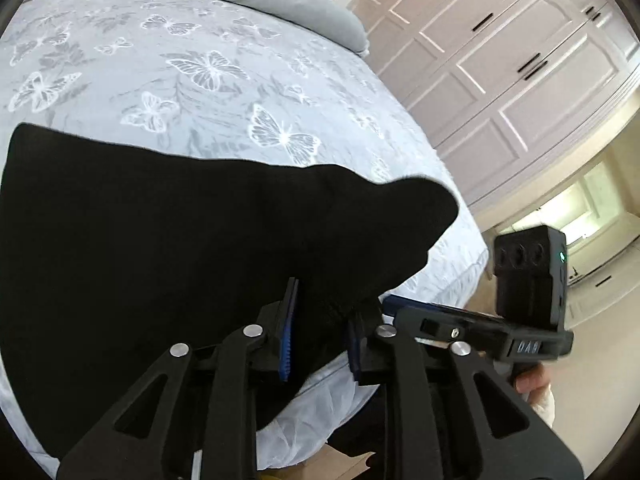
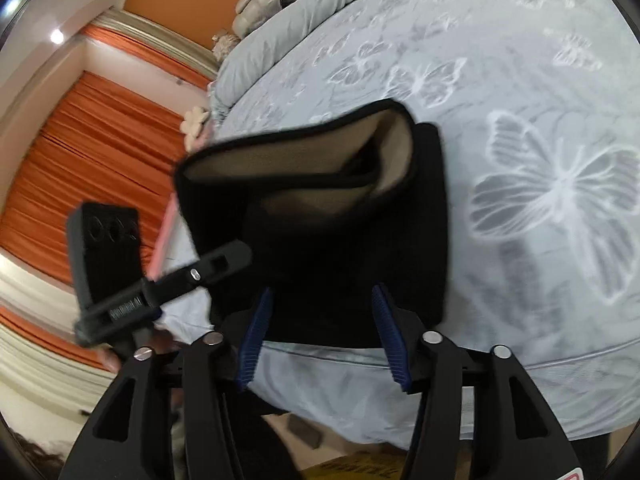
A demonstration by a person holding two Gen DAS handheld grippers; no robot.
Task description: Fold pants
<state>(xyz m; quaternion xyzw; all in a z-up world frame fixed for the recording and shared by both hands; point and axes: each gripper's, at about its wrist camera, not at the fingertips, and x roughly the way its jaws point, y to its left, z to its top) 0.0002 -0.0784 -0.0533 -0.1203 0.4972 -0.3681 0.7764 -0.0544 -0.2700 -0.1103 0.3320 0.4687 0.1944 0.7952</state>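
Judging from the bed (image 1: 208, 80), we have the black pants (image 1: 160, 240) partly folded near its edge, layers doubled and tan lining showing at one open end, with squaring up left. Our left claw (image 1: 320, 320) stands narrow, pinching the black cloth, while our right claw (image 2: 324, 332) stands wide, clear of the pants. We read only "DAS" on a mount (image 1: 528, 346); other print is blurred.
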